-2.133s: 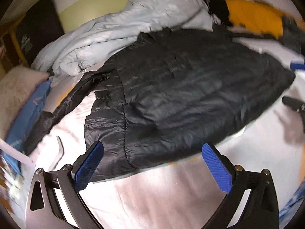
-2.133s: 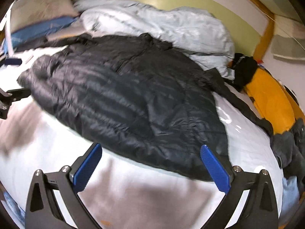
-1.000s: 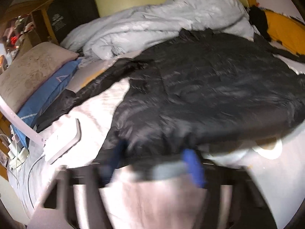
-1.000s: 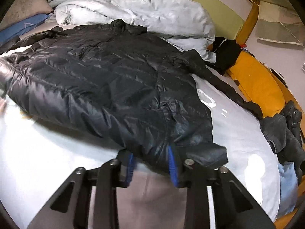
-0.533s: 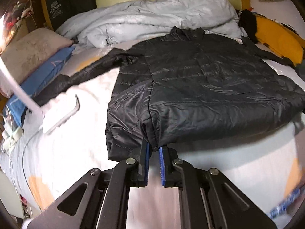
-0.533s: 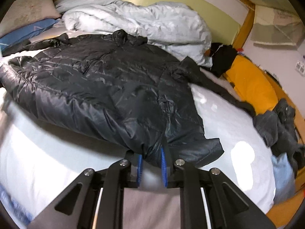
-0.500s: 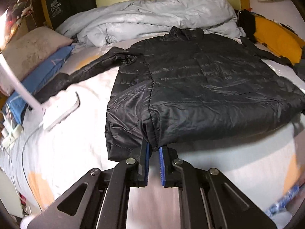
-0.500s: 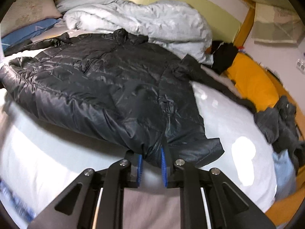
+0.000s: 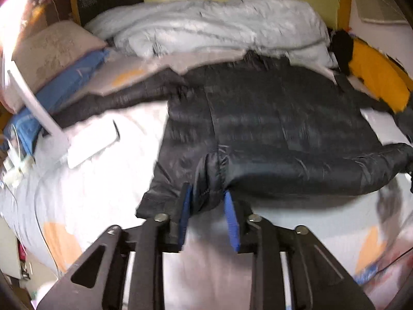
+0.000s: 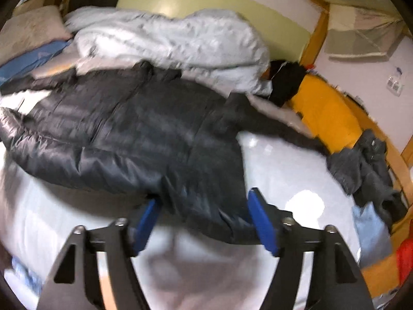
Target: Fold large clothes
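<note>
A black puffer jacket [image 9: 271, 118] lies spread on the white bed sheet [image 9: 90, 186], collar toward the far duvet and sleeves out to both sides. My left gripper [image 9: 207, 190] is at the jacket's near hem. Its jaws are opening, and a bunched lump of hem sits slack between the blue pads [image 9: 184, 206]. In the right wrist view the same jacket [image 10: 134, 129] fills the middle. My right gripper [image 10: 204, 197] is at the other hem corner. Its jaws are also opening and stand wide, with the hem lying loose between the pads [image 10: 260, 222].
A pale crumpled duvet [image 9: 206, 25] is piled behind the jacket. Pillows [image 9: 51, 49] and a flat white device [image 9: 90, 144] lie at the left. At the right edge are an orange cushion [image 10: 325, 111] and dark grey clothes [image 10: 361, 165]. Bare sheet [image 10: 284, 160] lies to the right of the jacket.
Half a second ago both grippers were shut on the jacket's hem. Since then they have lifted and drawn back, and both have opened, the right one much wider.
</note>
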Demonstrator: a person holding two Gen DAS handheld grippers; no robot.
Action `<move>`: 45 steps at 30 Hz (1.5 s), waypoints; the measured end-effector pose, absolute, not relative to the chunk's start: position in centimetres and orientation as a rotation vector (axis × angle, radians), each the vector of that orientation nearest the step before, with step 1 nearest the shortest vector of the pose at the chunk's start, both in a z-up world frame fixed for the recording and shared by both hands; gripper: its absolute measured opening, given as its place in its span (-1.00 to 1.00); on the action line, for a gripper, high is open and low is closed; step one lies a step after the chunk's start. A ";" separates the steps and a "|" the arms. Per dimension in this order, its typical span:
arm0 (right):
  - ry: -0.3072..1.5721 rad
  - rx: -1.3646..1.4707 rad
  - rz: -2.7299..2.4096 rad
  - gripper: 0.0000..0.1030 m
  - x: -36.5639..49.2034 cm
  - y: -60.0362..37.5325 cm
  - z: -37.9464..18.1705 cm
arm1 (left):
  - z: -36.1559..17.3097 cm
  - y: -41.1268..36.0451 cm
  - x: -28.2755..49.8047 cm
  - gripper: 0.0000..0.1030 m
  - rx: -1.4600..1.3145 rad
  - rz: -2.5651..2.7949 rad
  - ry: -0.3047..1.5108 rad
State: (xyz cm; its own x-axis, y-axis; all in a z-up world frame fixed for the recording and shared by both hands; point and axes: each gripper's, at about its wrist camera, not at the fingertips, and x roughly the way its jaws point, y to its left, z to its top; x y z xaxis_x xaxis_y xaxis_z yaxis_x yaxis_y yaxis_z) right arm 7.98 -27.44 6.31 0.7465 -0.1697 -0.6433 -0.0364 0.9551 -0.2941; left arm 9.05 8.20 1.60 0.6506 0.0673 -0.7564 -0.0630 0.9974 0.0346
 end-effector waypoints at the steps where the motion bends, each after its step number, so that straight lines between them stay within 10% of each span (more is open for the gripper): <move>1: 0.708 -0.299 -0.085 0.46 9.1 -27.5 6.9 | 2.4 8.3 10.1 -0.22 0.023 0.090 0.832; 4: 0.680 -0.291 -0.150 0.61 13.4 -27.8 8.2 | 3.9 8.6 14.3 0.38 0.103 0.133 0.761; 9: 0.726 -0.233 -0.149 0.63 19.6 -28.0 7.6 | 4.8 11.2 20.2 0.45 0.097 0.181 0.709; 13: 0.725 -0.049 -0.101 0.64 19.5 -30.7 6.5 | 4.1 14.1 20.3 0.89 -0.012 0.173 0.664; 24: 0.854 0.177 0.020 0.93 19.1 -35.4 4.2 | -0.7 16.4 22.0 0.90 -0.150 0.089 0.825; 28: 0.940 0.143 0.043 0.90 20.9 -35.3 1.6 | -4.3 17.2 24.3 0.31 -0.207 0.027 0.935; 29: 0.940 0.134 0.041 0.82 21.1 -35.3 1.1 | -5.0 17.3 24.6 -0.14 -0.257 -0.009 0.950; 32: 0.871 0.132 0.070 -0.12 21.4 -35.3 0.9 | -5.4 17.0 25.1 -0.83 -0.254 -0.097 0.911; 33: 0.839 0.100 0.038 -0.78 21.5 -35.1 1.1 | -5.0 16.9 25.0 -0.85 -0.232 -0.085 0.880; 34: 0.799 0.075 0.021 -0.85 21.5 -35.0 1.5 | -4.4 16.9 24.9 -0.89 -0.234 -0.086 0.853; 45: 0.753 0.053 -0.046 -0.89 23.0 -34.5 1.4 | -2.4 13.8 24.8 -0.89 0.016 0.049 0.761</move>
State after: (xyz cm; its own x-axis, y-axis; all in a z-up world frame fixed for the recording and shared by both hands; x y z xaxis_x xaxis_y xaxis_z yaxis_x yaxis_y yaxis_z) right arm 22.99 -34.54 1.40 0.7291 -0.0228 -0.6841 0.0608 0.9977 0.0315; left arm 24.81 13.76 -2.35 0.7231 0.0502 -0.6889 -0.0386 0.9987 0.0323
